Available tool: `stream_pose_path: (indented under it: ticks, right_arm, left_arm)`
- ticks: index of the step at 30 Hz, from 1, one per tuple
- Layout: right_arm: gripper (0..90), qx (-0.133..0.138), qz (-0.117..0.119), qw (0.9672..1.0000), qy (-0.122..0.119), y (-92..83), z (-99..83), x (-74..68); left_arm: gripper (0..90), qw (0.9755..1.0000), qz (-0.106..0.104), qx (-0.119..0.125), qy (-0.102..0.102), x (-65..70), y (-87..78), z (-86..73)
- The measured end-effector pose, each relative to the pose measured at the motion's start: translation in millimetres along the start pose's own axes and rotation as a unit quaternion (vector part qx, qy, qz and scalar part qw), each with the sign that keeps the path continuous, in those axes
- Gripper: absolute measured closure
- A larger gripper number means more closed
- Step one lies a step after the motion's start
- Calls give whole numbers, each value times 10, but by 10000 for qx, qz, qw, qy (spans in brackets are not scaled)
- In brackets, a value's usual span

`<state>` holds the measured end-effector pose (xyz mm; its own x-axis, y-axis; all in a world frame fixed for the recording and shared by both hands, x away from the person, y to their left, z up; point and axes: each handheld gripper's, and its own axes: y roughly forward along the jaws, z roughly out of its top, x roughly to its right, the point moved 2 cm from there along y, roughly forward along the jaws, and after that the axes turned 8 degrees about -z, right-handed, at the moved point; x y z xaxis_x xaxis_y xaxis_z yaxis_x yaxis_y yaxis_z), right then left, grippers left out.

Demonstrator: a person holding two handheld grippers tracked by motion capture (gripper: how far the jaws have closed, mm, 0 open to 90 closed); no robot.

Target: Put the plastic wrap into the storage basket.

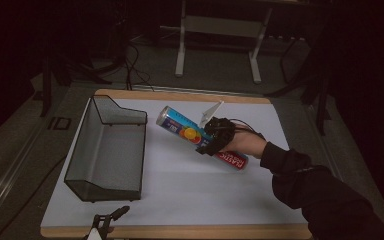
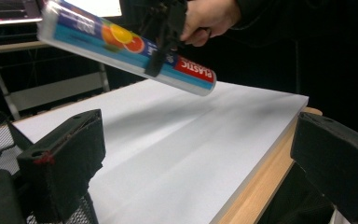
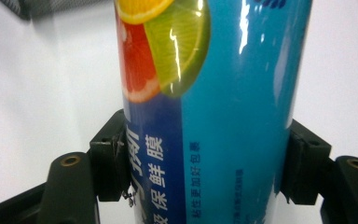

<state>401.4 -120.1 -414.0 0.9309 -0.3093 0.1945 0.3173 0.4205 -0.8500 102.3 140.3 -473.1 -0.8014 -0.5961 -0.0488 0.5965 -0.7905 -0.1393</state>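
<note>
Clamped from both sides on the blue plastic-wrap roll (image 3: 214, 116): the black fingers (image 3: 109, 161) of the right gripper (image 1: 215, 134), pads flat on the printed wrap, just below the citrus picture. Held clear above the white counter (image 1: 180, 185), roll tilted, capped end up and toward the wire mesh basket (image 1: 107, 150), red-labelled end down near the hand (image 1: 247, 145). Probably a carry toward that basket, well apart to the left. Best kept gripped near the middle, as now, to stop the long roll from swinging; best levelled and turned along the basket's length before lowering, then cleared over the near wire rim and let go low. Resting at the counter's near edge, the left gripper (image 1: 111, 216), fingers (image 2: 63, 156) wide apart and empty.
</note>
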Motion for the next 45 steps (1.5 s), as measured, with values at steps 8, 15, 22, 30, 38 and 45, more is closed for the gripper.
stream_pose_path:
  ticks: [8,15,22,30,38,45]
  right_arm:
    - [317,220,-229,9987,399,-59,194,-82]
    - [317,761,-217,9925,932,-118,457,-169]
    - [318,1256,-302,9828,1317,-165,751,-266]
    - [317,1783,-191,9648,1924,-181,1104,-286]
    - [318,2139,-203,9437,2516,-106,1410,-355]
    - [317,2298,-240,9296,2872,-8,1635,-427]
  left_arm:
    - [39,10000,-79,-5,16,-20,44,11]
    - [39,9999,-127,-5,-4,-46,99,21]
    - [39,9999,-120,24,20,-51,114,33]
    - [39,9999,-123,54,-8,-58,105,38]
    - [39,9999,-72,97,-20,-63,84,46]
    - [39,9999,25,115,-21,-72,72,46]
